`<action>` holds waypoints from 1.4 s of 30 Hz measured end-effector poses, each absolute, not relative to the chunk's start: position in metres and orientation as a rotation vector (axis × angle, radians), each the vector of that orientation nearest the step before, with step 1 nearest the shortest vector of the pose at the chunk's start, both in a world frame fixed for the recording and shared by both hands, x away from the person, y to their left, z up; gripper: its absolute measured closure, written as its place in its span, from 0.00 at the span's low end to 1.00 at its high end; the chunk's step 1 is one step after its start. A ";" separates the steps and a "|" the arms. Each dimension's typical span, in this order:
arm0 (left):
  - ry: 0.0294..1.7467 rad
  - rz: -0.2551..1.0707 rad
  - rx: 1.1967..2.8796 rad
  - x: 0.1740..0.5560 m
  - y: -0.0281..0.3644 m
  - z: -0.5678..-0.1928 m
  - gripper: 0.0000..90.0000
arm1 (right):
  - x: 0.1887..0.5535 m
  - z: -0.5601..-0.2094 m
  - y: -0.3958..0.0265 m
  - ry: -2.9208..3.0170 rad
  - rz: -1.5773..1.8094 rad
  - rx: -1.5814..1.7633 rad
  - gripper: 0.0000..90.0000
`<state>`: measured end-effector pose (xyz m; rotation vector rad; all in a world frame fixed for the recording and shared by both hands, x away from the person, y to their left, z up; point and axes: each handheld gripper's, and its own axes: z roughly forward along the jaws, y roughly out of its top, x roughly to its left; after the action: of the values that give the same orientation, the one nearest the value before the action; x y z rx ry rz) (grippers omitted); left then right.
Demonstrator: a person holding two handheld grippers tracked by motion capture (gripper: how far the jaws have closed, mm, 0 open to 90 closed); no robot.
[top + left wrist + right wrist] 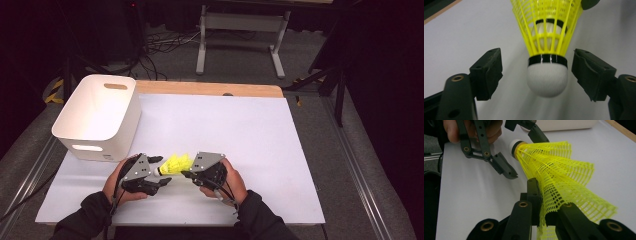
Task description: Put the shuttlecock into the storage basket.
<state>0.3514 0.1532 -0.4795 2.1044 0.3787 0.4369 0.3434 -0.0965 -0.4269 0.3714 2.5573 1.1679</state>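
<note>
Right gripper [541,216] jaws pinched on yellow plastic mesh skirt of shuttlecock [559,170], crumpling it; shuttlecock held above white table [240,130]; left gripper [536,72] jaws spread, flanking white rounded cork head [547,78] without contact; shuttlecock judged very light, skirt soft and crushable; firm cork better hold; white plastic bin [100,117] nearby.
</note>
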 end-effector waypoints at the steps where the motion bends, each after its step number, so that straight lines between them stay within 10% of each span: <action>1: 0.371 0.430 2.112 0.352 0.152 -0.479 0.31 | 0.343 -0.427 -0.097 2.557 1.168 0.371 0.96; 25: 0.311 0.381 2.181 0.354 0.129 -0.483 0.55 | 0.333 -0.422 -0.075 2.633 1.034 0.228 0.92; 42: 0.307 0.376 2.071 0.347 0.131 -0.484 0.63 | 0.323 -0.403 -0.079 2.607 1.165 0.217 0.62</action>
<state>0.3475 0.1310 -0.4839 2.0708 0.3070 0.3755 0.3232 -0.0788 -0.4033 0.2169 2.6072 1.1646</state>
